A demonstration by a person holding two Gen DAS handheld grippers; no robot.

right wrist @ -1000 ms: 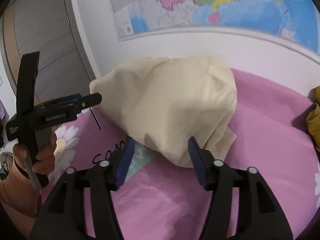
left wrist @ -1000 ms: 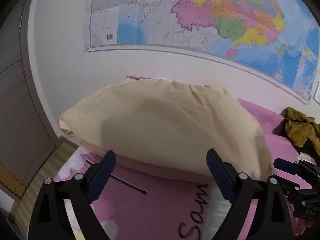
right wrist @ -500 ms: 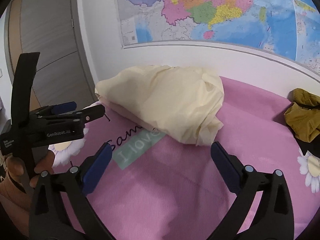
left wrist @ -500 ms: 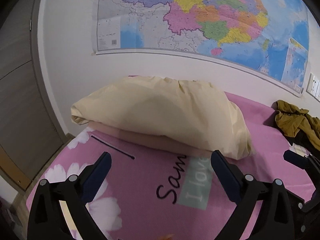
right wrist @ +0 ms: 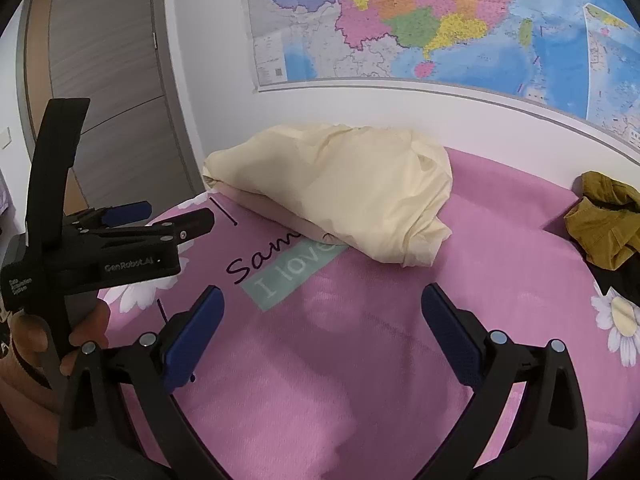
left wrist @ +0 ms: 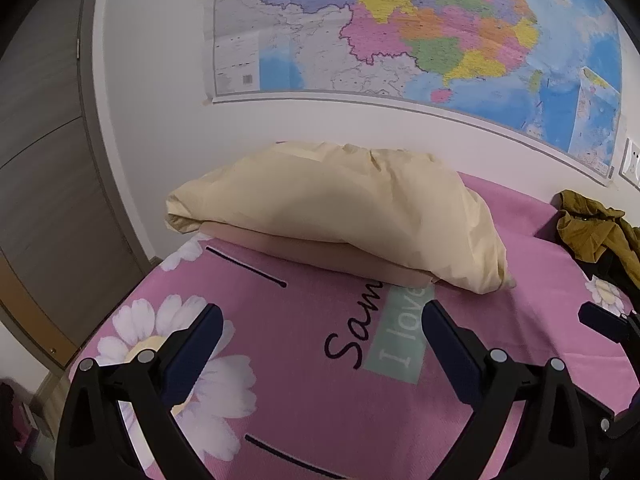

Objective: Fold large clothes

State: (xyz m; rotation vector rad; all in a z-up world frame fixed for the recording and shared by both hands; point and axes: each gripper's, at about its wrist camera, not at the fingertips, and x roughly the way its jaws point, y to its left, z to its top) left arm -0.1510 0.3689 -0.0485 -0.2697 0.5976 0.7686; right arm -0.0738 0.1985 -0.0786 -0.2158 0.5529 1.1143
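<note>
From the left wrist, the left tongs (left wrist: 318, 344) stood wide with nothing between the blue pads, low over the pink bed cover (left wrist: 344, 400). The folded cream garment (left wrist: 348, 208) lay ahead and beyond the tips, apart from them, stacked on a folded pinkish piece (left wrist: 320, 254) near the head of the bed below the wall map (left wrist: 420, 32). Its long axis ran across the view from upper left to lower right, the puffed end pointing right toward the mustard jacket (left wrist: 592, 228). That jacket, crumpled at the far right edge, seemed the likelier next piece. From the right wrist, the right tongs (right wrist: 322, 334) had just been opening and stood at full spread, empty. Here the cream garment (right wrist: 340, 184) lay ahead and slightly left, its length slanting toward the lower right. The mustard jacket (right wrist: 604, 224) sat well off to the right, nearer this hand than the other by the look of it. The left tongs (right wrist: 172, 220) showed edge-on at the left, held in a hand (right wrist: 40, 352).
</note>
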